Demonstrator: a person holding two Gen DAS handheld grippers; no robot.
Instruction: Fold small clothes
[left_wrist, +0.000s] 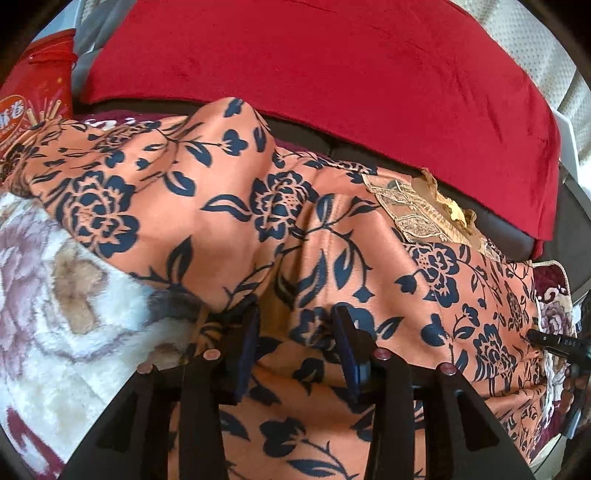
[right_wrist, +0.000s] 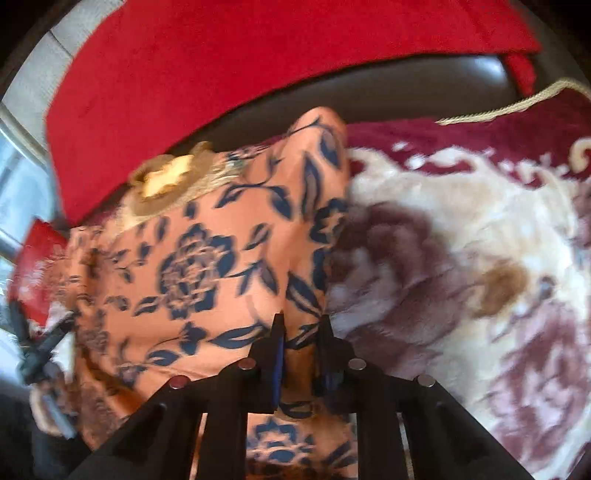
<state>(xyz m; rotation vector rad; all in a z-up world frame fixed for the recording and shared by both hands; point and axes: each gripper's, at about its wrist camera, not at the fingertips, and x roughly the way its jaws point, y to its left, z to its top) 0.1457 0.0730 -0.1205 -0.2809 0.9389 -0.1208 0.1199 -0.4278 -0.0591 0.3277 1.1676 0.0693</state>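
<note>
Left gripper (left_wrist: 295, 332) gapes over the floral garment (left_wrist: 221, 206); right gripper (right_wrist: 301, 332) pinches its edge beside the plush blanket (right_wrist: 461, 240). Folding looks barely begun: 0 tidy folds.

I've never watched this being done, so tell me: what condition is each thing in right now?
Orange floral garment: rumpled, partly lifted, not yet folded.
Left gripper: fingers apart, cloth lying between them.
Right gripper: fingers close together, cloth between them.
Plush floral blanket: spread flat beneath the garment.
Red cloth: draped smooth behind.
</note>
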